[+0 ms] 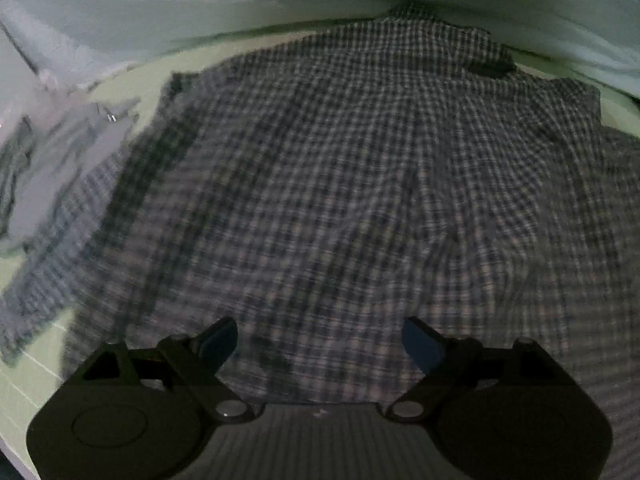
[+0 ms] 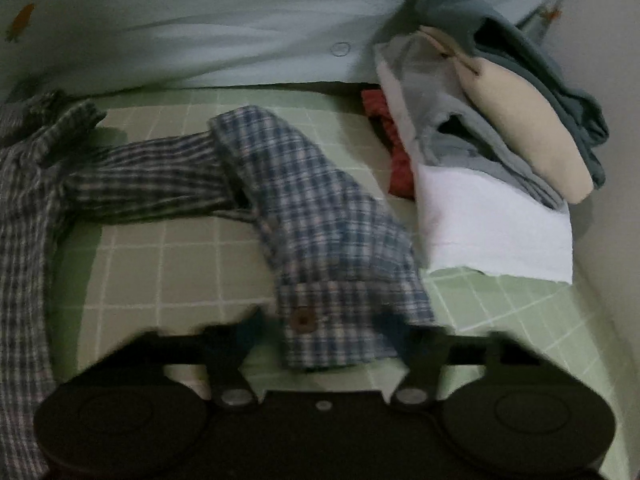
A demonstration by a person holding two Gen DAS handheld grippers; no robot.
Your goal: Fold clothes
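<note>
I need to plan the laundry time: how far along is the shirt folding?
Done: a pile of clothes sits beside the wall, apparently finished. In hand: the right gripper is closed on the cuff of the checked shirt, whose sleeve stretches across the green sheet. The left gripper hovers open over the shirt's body. Left: folding in the sleeves and body; the shirt lies spread flat.

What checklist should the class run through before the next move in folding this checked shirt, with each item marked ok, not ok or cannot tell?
1. Shirt body spread flat on the green sheet: ok.
2. Left gripper open and free above the body: ok.
3. Right gripper closed on the sleeve cuff: ok.
4. Sleeve straightened: not ok, it lies bent and bunched.
5. Pile of other clothes apart from the sleeve: cannot tell.
</note>
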